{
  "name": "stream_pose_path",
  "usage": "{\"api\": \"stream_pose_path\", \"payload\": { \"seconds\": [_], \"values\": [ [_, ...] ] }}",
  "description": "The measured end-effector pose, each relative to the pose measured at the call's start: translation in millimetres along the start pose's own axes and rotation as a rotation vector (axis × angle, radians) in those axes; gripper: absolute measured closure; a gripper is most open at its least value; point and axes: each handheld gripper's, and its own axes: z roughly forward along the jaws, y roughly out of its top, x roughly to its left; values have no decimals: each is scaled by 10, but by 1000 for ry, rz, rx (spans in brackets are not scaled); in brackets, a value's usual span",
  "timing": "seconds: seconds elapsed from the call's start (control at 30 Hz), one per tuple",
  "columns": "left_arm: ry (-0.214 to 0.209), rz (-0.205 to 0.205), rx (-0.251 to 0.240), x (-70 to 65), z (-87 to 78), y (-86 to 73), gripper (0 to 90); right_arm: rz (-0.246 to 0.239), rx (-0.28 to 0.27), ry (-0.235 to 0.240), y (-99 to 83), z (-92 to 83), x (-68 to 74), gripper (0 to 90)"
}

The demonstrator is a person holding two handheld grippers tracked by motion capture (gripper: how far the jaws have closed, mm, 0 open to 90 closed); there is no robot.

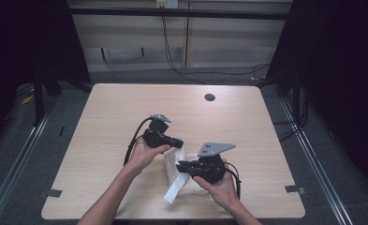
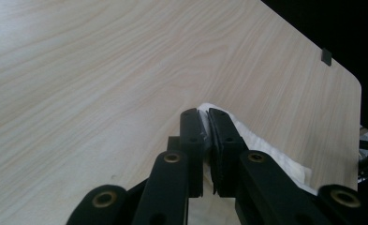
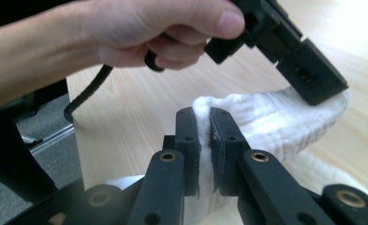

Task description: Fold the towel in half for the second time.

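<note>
White cloth (image 1: 181,176) lies on the near half of the table (image 1: 111,117), between our two hands, and both grippers have hold of it.

Starting at the left of the high view, our left forearm comes up from the bottom edge and slants toward the middle of the table. The left hand (image 1: 146,152) is wrapped around the gripper body from below, thumb on top, with the cable looping off behind the wrist. The left gripper (image 1: 178,143) points to the right and slightly down, its tip at the upper edge of the cloth. In the left gripper view its jaws are clenched on a thin fold of the white fabric, which trails away to the right over the bare wood.

Further right, our right hand (image 1: 219,185) cradles the right gripper (image 1: 180,165) from underneath, palm up, the grey plate riding on top. This gripper points left, toward the other one, so the two tips sit near each other over the cloth. In the right gripper view its jaws are pinched tight on a thick ribbed edge of the cloth, with the left hand just beyond.
</note>
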Motion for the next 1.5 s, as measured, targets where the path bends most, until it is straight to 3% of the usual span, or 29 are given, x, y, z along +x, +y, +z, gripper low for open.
{"api": "stream_pose_path", "payload": {
  "seconds": [0.23, 0.33, 0.63, 0.77, 0.93, 1.1, 1.13, 1.17, 1.23, 1.37, 1.5],
  "values": [
    [-10, -14, 12, -2, 159, -4, 852, 18, 15, -27, -146, -76, -65, 827],
    [7, 6, 43, -26, 240, -16, 850, 23, 30, -42, -201, -83, -82, 826],
    [-12, -32, 59, -5, 430, -88, 834, 19, 55, -77, -373, -102, -125, 823],
    [-15, -39, 67, 21, 497, -93, 830, 35, 94, -91, -477, -96, -166, 814],
    [-22, -39, 77, 15, 580, -77, 818, 45, 91, -85, -516, -119, -201, 796],
    [-12, -41, 84, -24, 648, -61, 790, 43, 113, -78, -555, -129, -228, 707],
    [-40, -35, 80, -16, 658, -55, 781, 43, 109, -81, -561, -139, -237, 678],
    [-37, -38, 78, -30, 677, -48, 768, 50, 107, -70, -567, -148, -259, 637],
    [-71, -27, 65, -36, 696, -32, 728, 49, 122, -91, -579, -169, -279, 585],
    [-72, -25, 57, -76, 728, 6, 704, 57, 130, -118, -609, -240, -306, 499],
    [-93, -30, 31, -85, 730, 29, 637, 87, 93, -129, -627, -353, -367, 455]
  ]
}}
